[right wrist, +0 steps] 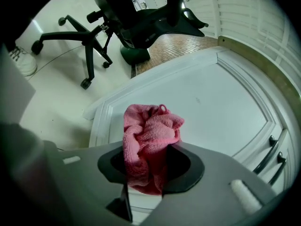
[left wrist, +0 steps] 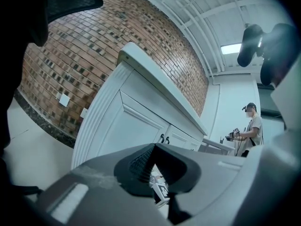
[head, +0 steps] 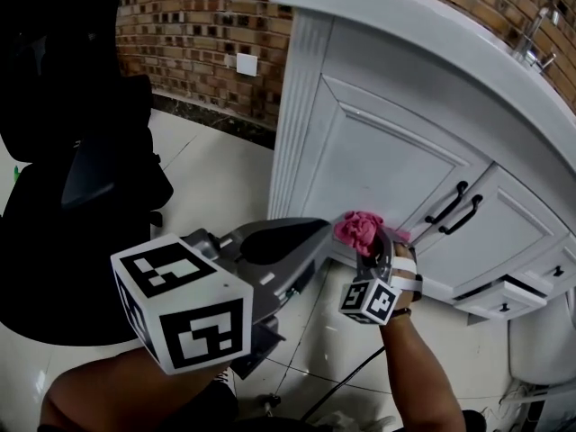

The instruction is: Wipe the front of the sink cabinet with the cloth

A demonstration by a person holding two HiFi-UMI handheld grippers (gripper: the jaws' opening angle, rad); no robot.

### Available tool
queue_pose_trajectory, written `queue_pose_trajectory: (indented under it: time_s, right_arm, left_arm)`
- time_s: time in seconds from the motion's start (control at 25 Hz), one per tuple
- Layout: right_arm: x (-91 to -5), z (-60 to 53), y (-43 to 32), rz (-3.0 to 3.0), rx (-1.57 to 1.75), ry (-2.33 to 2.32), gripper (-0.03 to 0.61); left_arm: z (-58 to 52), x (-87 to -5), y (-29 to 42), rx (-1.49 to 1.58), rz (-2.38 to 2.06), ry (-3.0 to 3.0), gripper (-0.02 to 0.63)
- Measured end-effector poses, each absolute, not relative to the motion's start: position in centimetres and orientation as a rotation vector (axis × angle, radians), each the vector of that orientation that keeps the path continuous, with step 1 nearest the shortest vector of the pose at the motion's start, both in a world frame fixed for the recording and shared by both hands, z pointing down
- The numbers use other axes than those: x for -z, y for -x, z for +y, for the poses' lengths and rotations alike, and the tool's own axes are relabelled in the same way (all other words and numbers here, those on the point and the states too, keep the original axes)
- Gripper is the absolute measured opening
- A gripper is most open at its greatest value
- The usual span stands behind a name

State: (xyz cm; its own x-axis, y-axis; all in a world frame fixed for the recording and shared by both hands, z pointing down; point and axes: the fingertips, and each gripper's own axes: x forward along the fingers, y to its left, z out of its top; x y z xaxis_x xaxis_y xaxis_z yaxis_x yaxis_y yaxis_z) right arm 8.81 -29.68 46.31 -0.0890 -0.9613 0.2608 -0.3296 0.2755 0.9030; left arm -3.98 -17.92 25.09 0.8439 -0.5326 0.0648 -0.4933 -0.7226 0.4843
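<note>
Your right claw [right wrist: 149, 171] is clamped on the pink cloth [right wrist: 150, 126], which is bunched at the lower edge of the cabinet [right wrist: 221, 102] door. Your left claw [left wrist: 155, 147] is closed and empty. Only its view shows a person [left wrist: 250, 128] standing beyond the cabinet.

Pink cloth [right wrist: 150, 135], white cabinet [head: 378, 160] — red-brown brick wall [head: 198, 25].

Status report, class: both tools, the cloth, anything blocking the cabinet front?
Left tool shut, empty. Right tool shut on pink cloth, at cabinet door's lower edge. Nothing blocking.
</note>
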Motion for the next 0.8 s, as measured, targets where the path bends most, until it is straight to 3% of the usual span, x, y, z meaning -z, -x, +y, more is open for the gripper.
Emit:
queue_pose_trajectory:
  time_s: [0.8]
  right_arm:
    - [-56.0,-29.4,-8.7,-1.597,0.677,-1.111,0.149]
  left_arm:
    - [-18.8,-26.3,5.2,0.078,-0.785,-2.494,0.003]
